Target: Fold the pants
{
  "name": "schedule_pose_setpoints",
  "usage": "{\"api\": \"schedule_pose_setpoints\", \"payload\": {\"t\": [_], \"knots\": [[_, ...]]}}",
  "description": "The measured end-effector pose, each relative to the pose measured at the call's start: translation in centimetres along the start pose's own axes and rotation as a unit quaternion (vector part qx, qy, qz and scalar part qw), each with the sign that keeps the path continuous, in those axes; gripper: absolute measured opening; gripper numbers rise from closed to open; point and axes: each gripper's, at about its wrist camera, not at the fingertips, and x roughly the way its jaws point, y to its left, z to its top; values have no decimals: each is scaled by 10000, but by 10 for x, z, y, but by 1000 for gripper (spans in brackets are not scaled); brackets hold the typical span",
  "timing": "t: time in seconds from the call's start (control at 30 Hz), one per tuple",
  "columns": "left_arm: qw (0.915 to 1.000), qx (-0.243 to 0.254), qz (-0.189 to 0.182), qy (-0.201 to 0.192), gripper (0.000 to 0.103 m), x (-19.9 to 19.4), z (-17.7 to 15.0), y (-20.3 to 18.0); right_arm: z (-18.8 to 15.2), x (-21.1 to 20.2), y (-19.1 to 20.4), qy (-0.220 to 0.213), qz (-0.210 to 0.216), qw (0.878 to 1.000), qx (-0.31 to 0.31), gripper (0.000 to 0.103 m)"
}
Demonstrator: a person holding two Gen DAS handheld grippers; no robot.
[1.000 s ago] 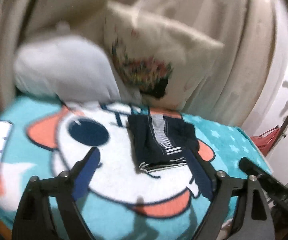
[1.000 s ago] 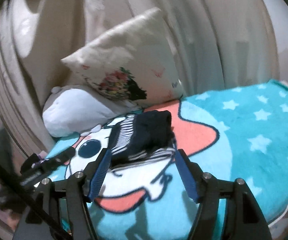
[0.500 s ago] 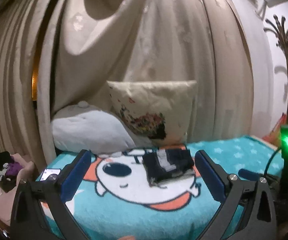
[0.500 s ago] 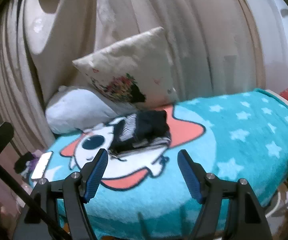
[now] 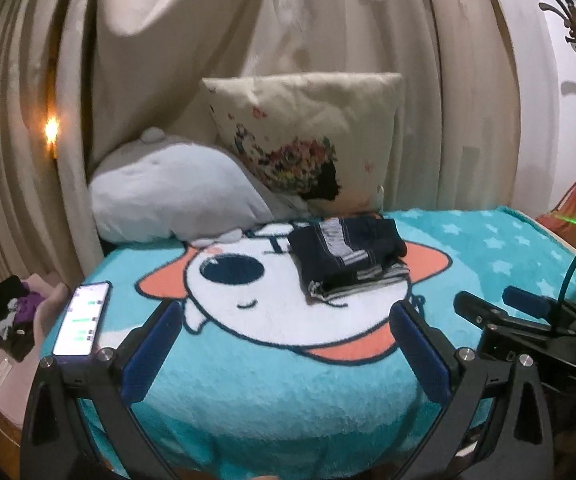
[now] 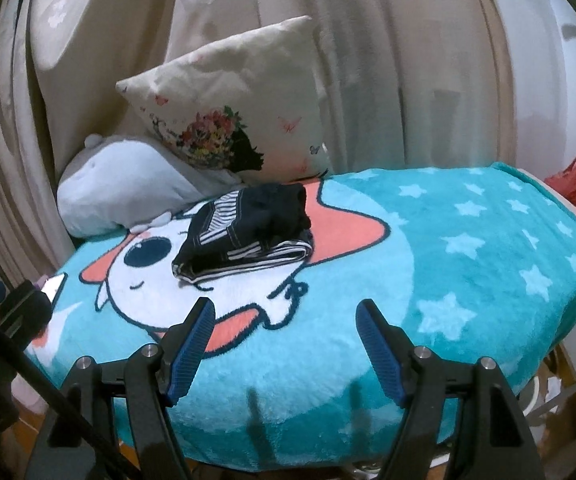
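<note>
Neatly squared dark striped pants (image 5: 348,262) on fluffy teal blanket (image 5: 248,392), left gripper (image 5: 284,348) and right gripper (image 6: 284,344) spread wide, seemingly empty.

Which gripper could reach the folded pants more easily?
Neither clearly: the folded dark striped pants lie apart from both the open left gripper and open right gripper; perhaps the right, marginally.

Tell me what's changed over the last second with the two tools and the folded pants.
Both tools have backed away from the folded pants: the left tool and right tool now hang open over the blanket's near edge. Nothing was gripped. The pants stayed folded in place, and the phone and pillows did not move.
</note>
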Motion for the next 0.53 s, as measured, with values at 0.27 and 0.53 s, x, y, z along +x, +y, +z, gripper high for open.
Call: {"api": "schedule_pose_setpoints", "payload": {"t": [0.27,0.53], "knots": [[9993,-39,-211,313,103,29,0,4,1,23,2,139,-44,9999,-59,78],[9984,-41,-137,538,103,57,2,9,7,41,1,278,-33,9996,-42,81]]}}
